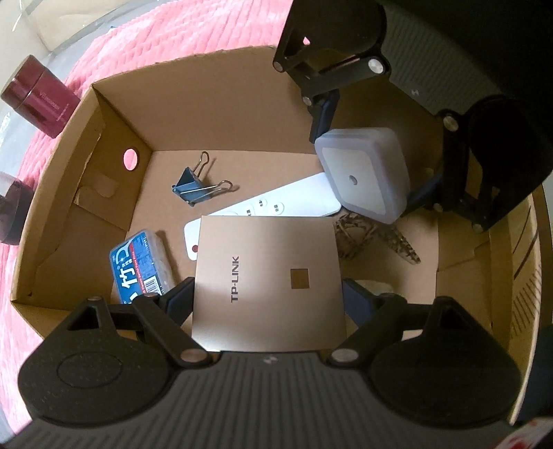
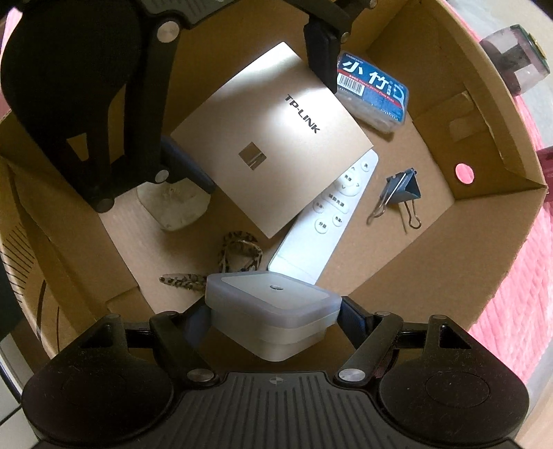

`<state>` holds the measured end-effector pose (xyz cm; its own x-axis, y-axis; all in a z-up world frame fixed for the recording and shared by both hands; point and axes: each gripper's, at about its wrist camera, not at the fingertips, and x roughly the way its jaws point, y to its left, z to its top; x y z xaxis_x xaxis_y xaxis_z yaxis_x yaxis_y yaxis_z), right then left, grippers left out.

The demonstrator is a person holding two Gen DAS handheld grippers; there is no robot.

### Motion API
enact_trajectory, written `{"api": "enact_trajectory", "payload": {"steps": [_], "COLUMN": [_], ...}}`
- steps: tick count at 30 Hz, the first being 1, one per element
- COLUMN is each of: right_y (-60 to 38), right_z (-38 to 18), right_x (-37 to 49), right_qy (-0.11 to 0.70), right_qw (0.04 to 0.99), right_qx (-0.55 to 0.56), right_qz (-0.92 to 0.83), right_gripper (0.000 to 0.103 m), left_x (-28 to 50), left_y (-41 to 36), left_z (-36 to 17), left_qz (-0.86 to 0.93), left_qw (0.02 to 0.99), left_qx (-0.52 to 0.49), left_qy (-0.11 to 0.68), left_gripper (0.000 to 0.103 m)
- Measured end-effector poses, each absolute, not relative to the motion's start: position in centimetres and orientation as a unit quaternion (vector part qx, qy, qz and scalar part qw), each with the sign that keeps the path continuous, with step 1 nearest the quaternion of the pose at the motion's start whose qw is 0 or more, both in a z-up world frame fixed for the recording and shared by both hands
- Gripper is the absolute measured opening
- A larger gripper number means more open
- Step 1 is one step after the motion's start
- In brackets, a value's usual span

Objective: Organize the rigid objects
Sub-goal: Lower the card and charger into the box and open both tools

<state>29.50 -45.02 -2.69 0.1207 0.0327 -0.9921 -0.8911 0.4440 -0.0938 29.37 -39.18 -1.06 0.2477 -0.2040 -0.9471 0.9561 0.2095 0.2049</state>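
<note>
My left gripper [image 1: 268, 293] is shut on a gold square TP-LINK panel [image 1: 266, 276], its pads pressed on the two side edges, low inside a cardboard box [image 1: 114, 114]. The panel [image 2: 262, 138] hangs over one end of a white remote [image 2: 328, 214]. From the right wrist view the left gripper [image 2: 255, 114] reaches in from the top left. My right gripper [image 2: 274, 317] is shut on a frosted white square night light [image 2: 273, 311], held above the box floor. In the left wrist view that gripper [image 1: 373, 157] and its light [image 1: 366, 172] are at the upper right.
On the box floor [image 2: 397, 262] lie a blue binder clip [image 1: 193, 188], a blue floss-pick case [image 1: 141, 266], a leopard-print hair clip [image 2: 238, 255] and a pale lump [image 2: 176, 207]. Outside, a dark red cylinder [image 1: 38, 100] stands on pink knit cloth [image 1: 172, 31].
</note>
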Motion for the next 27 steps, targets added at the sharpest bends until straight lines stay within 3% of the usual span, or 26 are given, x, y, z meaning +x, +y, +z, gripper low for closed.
{"api": "enact_trajectory", "payload": {"steps": [27], "right_y": [-45.5], "right_z": [-2.3], "right_x": [29.0], "right_qy": [0.542], "right_qw": [0.649], "right_qx": [-0.383], "right_qz": [0.372], "right_gripper": [0.074], "left_x": [29.3], "left_y": [-39.5], "left_z": [-3.2], "left_qz": [-0.432], "left_qw": [0.637], "left_qx": [0.486], "left_qy": [0.415], "left_gripper": [0.086]}}
